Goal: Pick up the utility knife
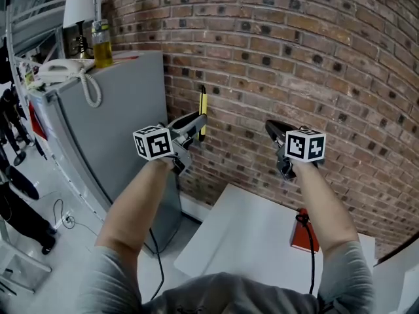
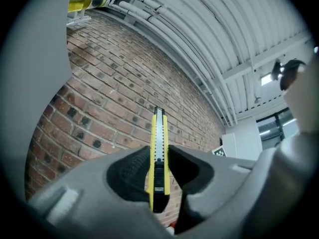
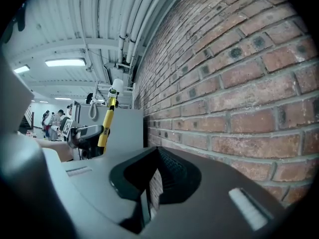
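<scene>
- Your 2 forearms [image 1: 131, 208] fill the bottom of the head view. Both are lifted in front of the brick wall [image 1: 308, 51], well above the white table [image 1: 242, 241].
- Your left gripper [image 2: 158, 166] has the utility knife [image 2: 159, 148] pinched between its pads, the jaws at a middling width set by the knife's body.
- The knife stands upright with its yellow edge and black slider facing the gripper's camera. Most of its length sticks up past the jaws.
- Your right gripper [image 3: 149, 185] has its jaws drawn together with nothing between them. It hangs about level with the left gripper and well apart from it.
- The pick-up looks done to me: the knife is clear of the table and touches nothing but the pads.
- To finish well, hold an even squeeze. The grip sits low on the handle, so I judge the long free end could swing if you roll your wrist fast.
- Mind the tip near the wall just ahead and the grey cabinet [image 1: 124, 123] at your left.
- Leave the right gripper aside; 1 grip is enough here.
- I cannot tell whether the blade is out.
</scene>
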